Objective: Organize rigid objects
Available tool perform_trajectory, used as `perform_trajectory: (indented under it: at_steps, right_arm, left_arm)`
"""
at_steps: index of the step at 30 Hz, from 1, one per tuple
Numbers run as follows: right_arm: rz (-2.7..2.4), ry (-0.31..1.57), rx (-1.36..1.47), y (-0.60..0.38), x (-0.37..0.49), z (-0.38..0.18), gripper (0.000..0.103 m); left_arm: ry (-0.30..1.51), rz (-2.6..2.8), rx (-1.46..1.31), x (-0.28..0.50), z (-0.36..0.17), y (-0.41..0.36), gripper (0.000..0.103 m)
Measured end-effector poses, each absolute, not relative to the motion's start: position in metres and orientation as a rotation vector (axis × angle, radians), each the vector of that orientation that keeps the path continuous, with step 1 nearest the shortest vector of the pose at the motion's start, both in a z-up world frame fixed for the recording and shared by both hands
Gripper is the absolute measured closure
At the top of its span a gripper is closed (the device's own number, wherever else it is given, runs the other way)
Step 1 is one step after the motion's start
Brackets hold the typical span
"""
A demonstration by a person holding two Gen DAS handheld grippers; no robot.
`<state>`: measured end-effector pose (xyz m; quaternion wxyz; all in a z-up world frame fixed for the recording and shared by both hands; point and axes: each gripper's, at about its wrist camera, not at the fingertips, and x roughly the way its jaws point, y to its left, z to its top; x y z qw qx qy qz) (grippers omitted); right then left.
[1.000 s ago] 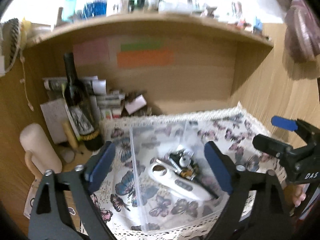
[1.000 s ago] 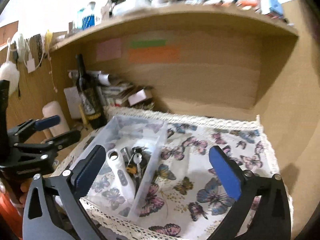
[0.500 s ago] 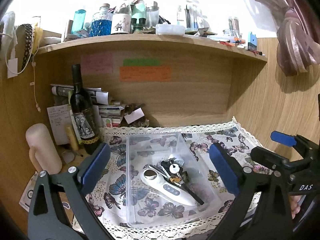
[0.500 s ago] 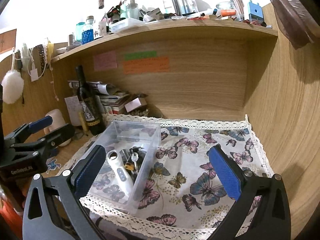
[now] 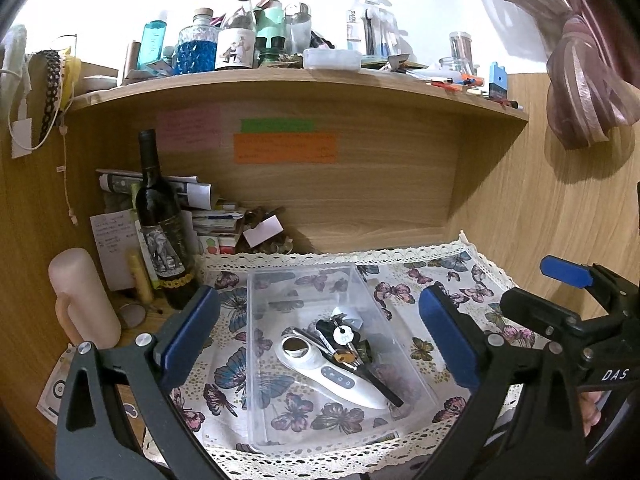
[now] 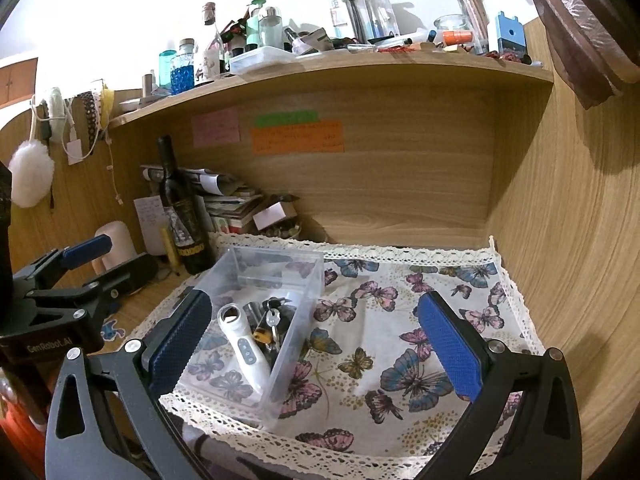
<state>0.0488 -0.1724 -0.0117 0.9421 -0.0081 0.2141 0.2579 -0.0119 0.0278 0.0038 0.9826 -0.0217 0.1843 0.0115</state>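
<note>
While both jaws gape empty, left gripper (image 5: pixel 320 338) perhaps overhangs clear bin (image 5: pixel 256 360).

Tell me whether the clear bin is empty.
Not empty: the clear bin holds a white handheld device and a bunch of keys.

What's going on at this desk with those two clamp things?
A person is tidying small hard items, holding a claw in each hand. A white handheld device and a bunch of keys already lie in the clear plastic box on the butterfly cloth. The left claw and the right claw both stand wide open in front of it, holding nothing.
</note>
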Motion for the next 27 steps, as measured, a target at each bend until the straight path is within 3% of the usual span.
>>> perform_trajectory:
  at_steps: [27]
  right_arm:
    - [0.517,0.448,0.001,-0.172,0.0526,-0.0122,0.0]
  left_arm:
    - [0.396,0.011,-0.064,-0.004,-0.0011,0.0331,0.002]
